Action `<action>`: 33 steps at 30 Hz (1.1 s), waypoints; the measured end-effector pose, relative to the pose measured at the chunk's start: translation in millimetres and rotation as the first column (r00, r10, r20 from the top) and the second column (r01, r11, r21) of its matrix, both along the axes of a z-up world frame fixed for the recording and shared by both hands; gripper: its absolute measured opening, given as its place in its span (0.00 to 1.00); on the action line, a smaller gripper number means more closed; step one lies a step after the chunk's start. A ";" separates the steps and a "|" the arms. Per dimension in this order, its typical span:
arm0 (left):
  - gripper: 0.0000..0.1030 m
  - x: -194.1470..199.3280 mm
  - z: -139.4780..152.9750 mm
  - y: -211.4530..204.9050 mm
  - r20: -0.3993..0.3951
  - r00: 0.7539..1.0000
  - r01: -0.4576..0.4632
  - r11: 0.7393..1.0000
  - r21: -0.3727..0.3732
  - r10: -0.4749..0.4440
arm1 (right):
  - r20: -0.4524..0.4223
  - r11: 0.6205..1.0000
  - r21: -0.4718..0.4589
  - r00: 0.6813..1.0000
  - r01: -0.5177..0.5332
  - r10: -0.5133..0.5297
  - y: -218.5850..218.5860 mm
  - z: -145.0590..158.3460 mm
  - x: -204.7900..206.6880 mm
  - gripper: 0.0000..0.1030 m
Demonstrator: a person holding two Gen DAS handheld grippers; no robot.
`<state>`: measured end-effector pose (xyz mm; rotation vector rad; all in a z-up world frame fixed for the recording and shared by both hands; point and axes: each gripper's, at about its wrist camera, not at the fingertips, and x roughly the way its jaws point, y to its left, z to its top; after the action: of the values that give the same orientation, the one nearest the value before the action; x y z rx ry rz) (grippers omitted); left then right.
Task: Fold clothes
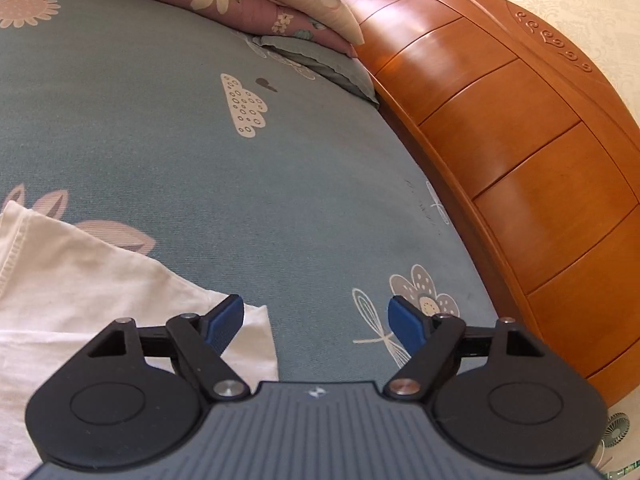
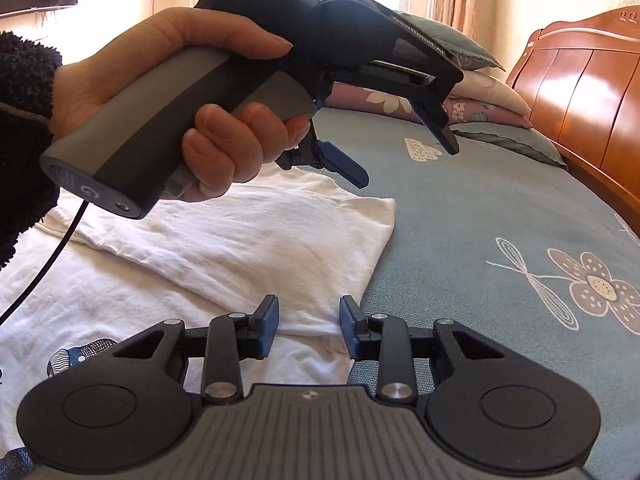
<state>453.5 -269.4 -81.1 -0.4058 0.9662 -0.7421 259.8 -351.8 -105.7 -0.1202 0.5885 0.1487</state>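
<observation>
While the white shirt (image 2: 224, 248) lies partly folded at lower left of the right-wrist frame on the bed (image 2: 480, 216), both tools hover. Left gripper (image 1: 316, 320) fingers spread, empty, over its corner; right gripper (image 2: 308, 326) fingers parted, empty, above a fold edge, probably lining up a pinch.

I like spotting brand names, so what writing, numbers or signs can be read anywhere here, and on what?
"GenRobot.AI" (small, my best reading): side of the left tool.
"AS": its top, cut off by the frame edge; the finer print below is blurred.
Power symbol: end of its handle.
Wordless white emblem: base of the right tool.
Nothing else is readable.
</observation>
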 end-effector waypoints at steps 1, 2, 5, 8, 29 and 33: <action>0.77 -0.6 -1.8 -2.6 -0.010 1.000 0.010 1.000 0.010 -0.010 | 0.000 1.000 0.000 1.000 0.000 0.000 0.1 -0.2 -0.6 0.37; 0.77 0.3 -5.0 -6.3 -0.022 1.000 0.019 0.999 0.030 -0.018 | 0.001 1.000 -0.001 1.000 0.000 0.000 0.2 -0.4 -0.8 0.37; 0.77 7.3 -15.8 -16.6 -0.056 0.998 0.023 0.998 0.063 -0.019 | 0.001 1.000 -0.002 1.000 0.001 -0.001 0.6 -0.8 -0.1 0.37; 0.77 14.6 -16.3 -23.1 -0.052 0.999 0.019 0.998 0.063 -0.016 | 0.001 1.000 -0.002 1.000 0.001 -0.001 1.1 -1.2 0.1 0.37; 0.80 21.1 -5.8 -29.6 -0.012 0.997 0.072 0.996 0.053 -0.071 | 0.001 1.000 0.002 1.000 0.003 -0.003 3.0 -0.4 -2.1 0.39; 0.81 20.8 -12.0 -24.6 -0.032 0.998 0.064 0.996 0.068 -0.062 | 0.002 1.000 -0.001 1.000 0.005 -0.005 4.7 -0.5 -2.9 0.40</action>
<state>474.3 -293.9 -93.1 -0.3283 1.0335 -0.7598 256.9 -347.1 -106.2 -0.1201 0.5872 0.1436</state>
